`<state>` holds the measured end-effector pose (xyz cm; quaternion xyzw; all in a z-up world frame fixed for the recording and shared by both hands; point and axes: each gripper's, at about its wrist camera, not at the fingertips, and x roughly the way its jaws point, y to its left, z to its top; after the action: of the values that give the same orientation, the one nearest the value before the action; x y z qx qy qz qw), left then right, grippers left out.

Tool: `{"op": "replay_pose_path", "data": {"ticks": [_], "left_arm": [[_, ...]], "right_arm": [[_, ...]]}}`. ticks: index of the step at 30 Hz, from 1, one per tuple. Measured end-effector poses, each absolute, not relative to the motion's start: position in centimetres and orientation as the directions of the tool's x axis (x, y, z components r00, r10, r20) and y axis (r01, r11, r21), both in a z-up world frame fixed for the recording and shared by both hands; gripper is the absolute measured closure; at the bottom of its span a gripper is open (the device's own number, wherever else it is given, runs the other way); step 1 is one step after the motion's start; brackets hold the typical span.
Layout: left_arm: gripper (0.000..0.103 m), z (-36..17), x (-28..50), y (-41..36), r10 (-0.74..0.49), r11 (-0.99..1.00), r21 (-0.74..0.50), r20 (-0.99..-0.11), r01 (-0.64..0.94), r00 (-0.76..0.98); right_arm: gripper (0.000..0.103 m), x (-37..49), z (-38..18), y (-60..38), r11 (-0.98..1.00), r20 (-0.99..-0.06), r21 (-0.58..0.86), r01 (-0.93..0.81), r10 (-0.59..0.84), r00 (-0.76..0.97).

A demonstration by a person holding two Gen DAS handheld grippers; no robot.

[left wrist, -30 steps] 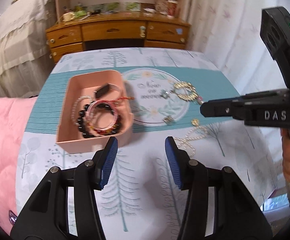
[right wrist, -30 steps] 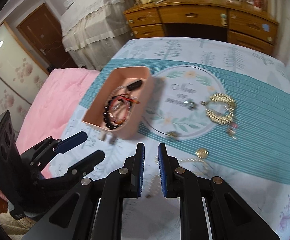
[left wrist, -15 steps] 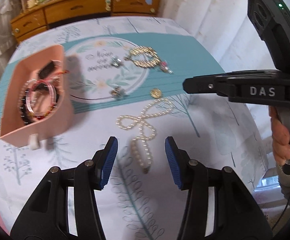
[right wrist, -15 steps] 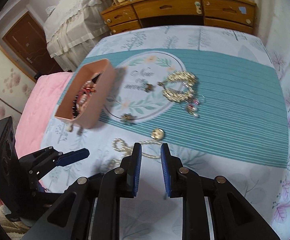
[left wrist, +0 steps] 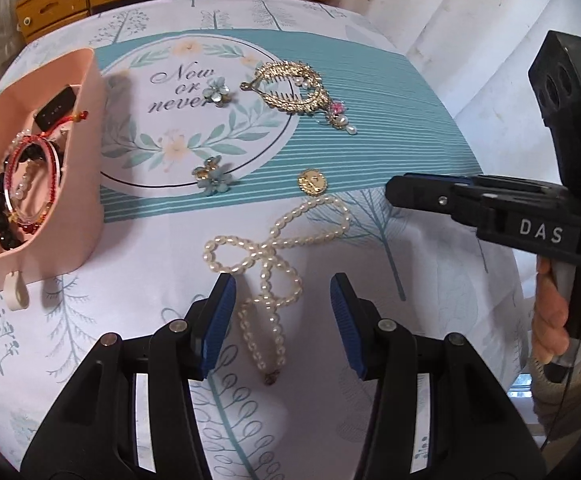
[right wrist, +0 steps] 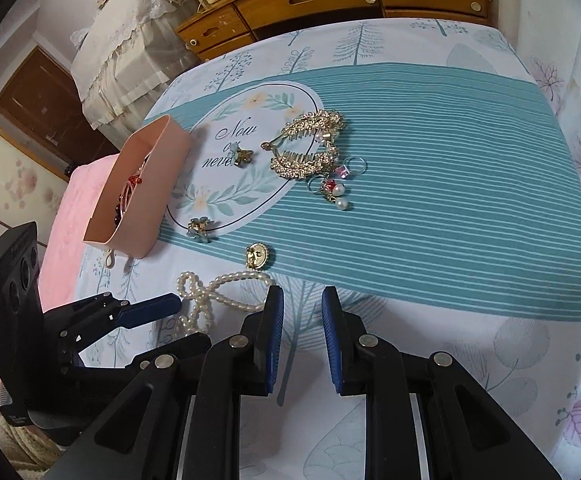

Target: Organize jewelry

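On the tablecloth point(left wrist: 430, 60) lies the pearl necklace point(left wrist: 268, 268), between the left gripper's point(left wrist: 282, 300) wide, empty jaws; right gripper point(right wrist: 301, 312) narrow, empty. Advice: pinch a doubled strand, then carry to the pink box point(left wrist: 84, 184).

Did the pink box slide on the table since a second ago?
No. The pink box sits just left of the round "Now or never" print on the tablecloth, as it did before; only the cameras moved.
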<state>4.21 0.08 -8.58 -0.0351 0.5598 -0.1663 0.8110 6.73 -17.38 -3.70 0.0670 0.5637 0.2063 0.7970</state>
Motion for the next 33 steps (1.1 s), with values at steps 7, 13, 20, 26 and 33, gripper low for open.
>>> {"op": "replay_pose_path", "data": {"ticks": [7, 13, 20, 26, 33], "left_arm": [[0.057, -8.6, 4.8, -0.7, -0.298, 0.946, -0.234, -0.901, 0.226, 0.315], [0.066, -8.7, 5.5, -2.1, -0.212, 0.961, -0.130, -0.913, 0.243, 0.350], [0.079, -8.8, 6.3, -2.8, -0.143, 0.957, -0.046, -0.934, 0.286, 0.327], [0.088, -8.8, 6.3, -2.8, -0.134, 0.956, -0.038, -0.939, 0.292, 0.316], [0.101, -8.8, 7.4, -0.5, -0.204, 0.970, -0.152, -0.935, 0.189, 0.292]], "right_arm": [[0.083, 7.3, -4.5, -17.5, 0.899, -0.863, 0.363, -0.246, 0.424, 0.276], [0.083, 7.5, -5.0, -17.8, 0.896, -0.860, 0.375, -0.237, 0.432, 0.272], [0.083, 7.7, -4.9, -18.5, 0.896, -0.855, 0.385, -0.220, 0.436, 0.281], [0.083, 8.7, -4.3, -18.4, 0.908, -0.859, 0.358, -0.218, 0.412, 0.305], [0.083, 11.5, -3.8, -17.3, 0.921, -0.870, 0.310, -0.238, 0.375, 0.319]]}}
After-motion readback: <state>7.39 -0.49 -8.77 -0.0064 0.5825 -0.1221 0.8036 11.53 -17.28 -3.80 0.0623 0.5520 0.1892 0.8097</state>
